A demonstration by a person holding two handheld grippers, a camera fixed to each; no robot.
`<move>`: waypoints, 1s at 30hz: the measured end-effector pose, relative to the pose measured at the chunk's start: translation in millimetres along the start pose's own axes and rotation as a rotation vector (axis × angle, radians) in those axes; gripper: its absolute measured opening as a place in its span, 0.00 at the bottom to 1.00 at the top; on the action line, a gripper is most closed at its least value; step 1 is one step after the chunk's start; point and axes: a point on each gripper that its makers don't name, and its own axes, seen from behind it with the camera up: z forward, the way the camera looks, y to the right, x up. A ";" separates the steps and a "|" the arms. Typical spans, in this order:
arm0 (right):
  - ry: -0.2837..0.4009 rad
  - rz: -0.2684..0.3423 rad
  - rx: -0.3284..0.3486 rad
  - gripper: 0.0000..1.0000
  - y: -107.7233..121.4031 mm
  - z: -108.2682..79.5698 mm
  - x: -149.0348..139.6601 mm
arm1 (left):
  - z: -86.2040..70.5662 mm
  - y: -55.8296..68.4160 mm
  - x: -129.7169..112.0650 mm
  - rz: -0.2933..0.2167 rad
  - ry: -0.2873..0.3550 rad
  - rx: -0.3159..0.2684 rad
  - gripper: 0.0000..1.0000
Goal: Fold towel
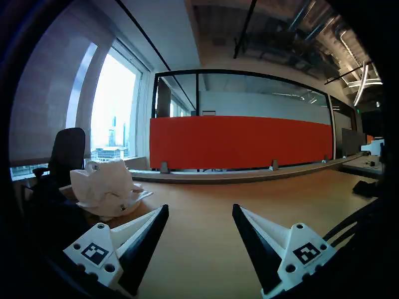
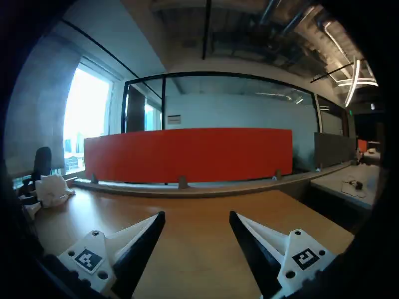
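White and crumpled, the towel sits in a loose heap on the wooden counter, toward the end by the window. A dark office chair stands just behind it. The towel looks soft and light, the sort of cloth that gives no resistance and sags as soon as it is lifted. Nothing about it seems fragile, though a thin pinch of fabric could slip free. Bunched as it is, its corners are hard to pick out. I judge the best hold to be an edge or raised fold sticking out low on the heap. A second hold further along the same edge would let the cloth be spread flat before any folding.

In the left gripper view, the left tool hangs over the counter with its fingers spread wide and nothing between them. The towel lies ahead and off to the left of its left finger, near but not touching.

In the right gripper view, the right tool is likewise released and empty. There the towel shows small at the far left, well apart from it. An orange partition runs along the counter's back edge.
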 end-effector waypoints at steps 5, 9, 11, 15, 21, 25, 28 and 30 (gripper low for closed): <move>0.007 -0.013 -0.006 1.00 6.4 -3.0 -15.4 | 0.4 0.4 -0.2 0.000 0.000 0.000 0.94; 0.006 -0.012 -0.017 1.00 14.5 -2.4 -26.9 | 0.5 0.4 -0.2 0.000 0.000 0.000 0.94; 0.007 -0.010 -0.026 1.00 18.6 -2.4 -32.4 | 0.6 0.2 -0.3 0.000 0.000 0.000 0.94; 0.007 -0.006 -0.031 1.00 21.6 -3.3 -44.3 | 0.7 0.0 -0.5 0.000 0.000 0.000 0.94; 0.005 0.012 -0.023 1.00 19.2 -3.4 -55.2 | 0.6 -0.2 -0.6 0.000 0.000 0.000 0.94; 0.010 0.022 -0.028 1.00 21.2 -2.0 -57.2 | 0.5 0.1 -0.7 0.000 0.000 0.000 0.94; 0.008 0.028 -0.030 1.00 21.8 -0.8 -59.4 | 0.7 0.1 -0.7 0.000 0.000 0.000 0.94; 0.007 0.030 -0.029 1.00 20.9 -0.5 -60.6 | 0.7 0.0 -0.6 0.000 0.000 0.000 0.94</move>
